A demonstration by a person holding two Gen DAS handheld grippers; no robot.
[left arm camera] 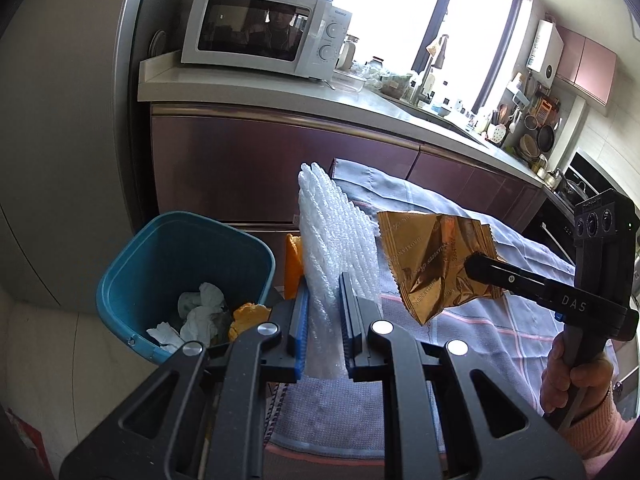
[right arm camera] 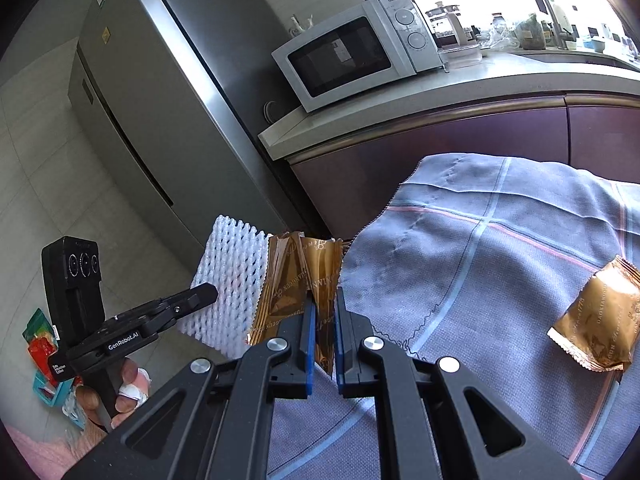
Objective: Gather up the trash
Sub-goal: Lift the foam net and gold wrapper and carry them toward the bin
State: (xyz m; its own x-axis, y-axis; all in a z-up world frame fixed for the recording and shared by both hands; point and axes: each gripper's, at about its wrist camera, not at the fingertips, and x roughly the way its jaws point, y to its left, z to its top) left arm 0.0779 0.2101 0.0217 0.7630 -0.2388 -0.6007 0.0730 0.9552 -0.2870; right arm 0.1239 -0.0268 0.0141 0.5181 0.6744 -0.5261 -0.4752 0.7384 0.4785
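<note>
My left gripper [left arm camera: 323, 294] is shut on a white foam net sleeve [left arm camera: 336, 240], which stands upright between its blue pads over the edge of a table under a grey checked cloth [left arm camera: 460, 328]. My right gripper [right arm camera: 323, 306] is shut on a crumpled gold foil wrapper [right arm camera: 300, 276], also seen in the left wrist view as the wrapper [left arm camera: 432, 256] held just right of the foam. A blue bin [left arm camera: 180, 276] sits on the floor to the left, holding white tissues [left arm camera: 200, 312] and an orange scrap. Another gold wrapper [right arm camera: 600, 324] lies on the cloth at the right.
A white microwave [left arm camera: 264, 32] stands on the counter [left arm camera: 280, 92] behind, beside a steel fridge [right arm camera: 160, 92]. Purple cabinet fronts run below the counter. Colourful packets [right arm camera: 44, 344] lie on the floor at the left. A person's hands hold both gripper handles.
</note>
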